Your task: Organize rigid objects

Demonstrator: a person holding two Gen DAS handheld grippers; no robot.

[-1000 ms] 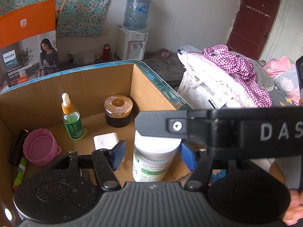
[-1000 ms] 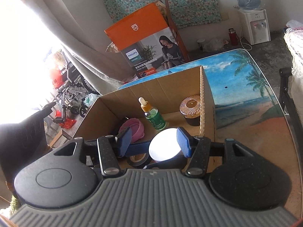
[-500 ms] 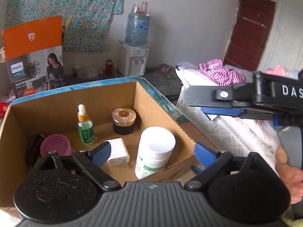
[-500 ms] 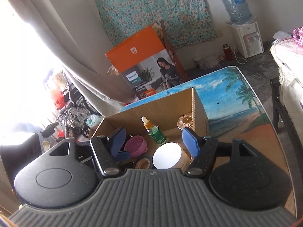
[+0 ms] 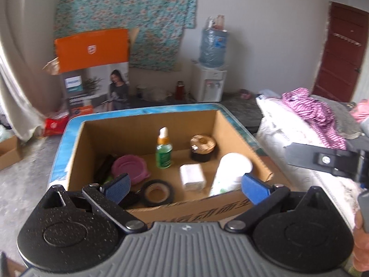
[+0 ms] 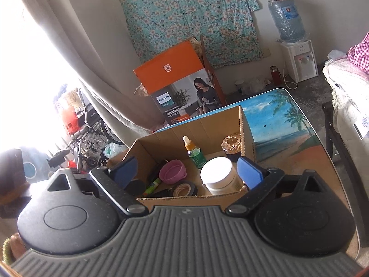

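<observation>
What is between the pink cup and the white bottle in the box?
The black tape roll lies between the pink cup and the white bottle, seen in the right wrist view.

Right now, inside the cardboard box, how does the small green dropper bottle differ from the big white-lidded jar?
The small green dropper bottle is slim and see-through, with an orange collar; the big white-lidded jar is wide and opaque. The bottle stands further back, the jar nearer the front wall. Both stand upright.

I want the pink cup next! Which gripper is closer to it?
Left. The left gripper, jaws opening with nothing gripped, hangs just in front of the pink cup. The right gripper, also opening empty, is farther, out past the cardboard box's right wall.
</observation>
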